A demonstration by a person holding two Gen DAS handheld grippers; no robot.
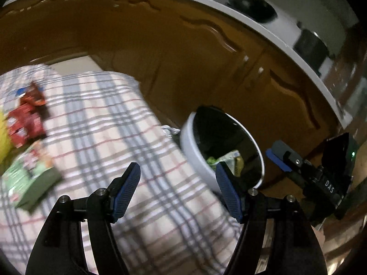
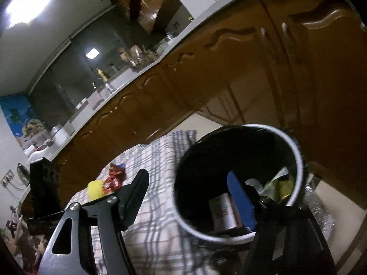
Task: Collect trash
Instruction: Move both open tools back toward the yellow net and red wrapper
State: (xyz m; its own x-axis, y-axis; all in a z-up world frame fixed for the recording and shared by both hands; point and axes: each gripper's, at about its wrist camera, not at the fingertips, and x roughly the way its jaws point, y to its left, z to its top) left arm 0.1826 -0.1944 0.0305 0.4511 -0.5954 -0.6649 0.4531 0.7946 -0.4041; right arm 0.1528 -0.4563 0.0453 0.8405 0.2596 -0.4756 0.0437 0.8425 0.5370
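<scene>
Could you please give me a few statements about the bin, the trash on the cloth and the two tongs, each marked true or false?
1. The white bin already holds some trash. True: a can and crumpled wrappers lie inside it.
2. The left tongs are clamped on a red wrapper. False: they are open with nothing between them.
3. Red wrappers and a green box lie on the checked cloth.
True.
4. The right tongs are shut. False: they stand open and empty, just in front of the bin's mouth.
5. The bin stands on the kitchen counter. False: it sits low beside the cloth, in front of the brown cabinet doors.
</scene>
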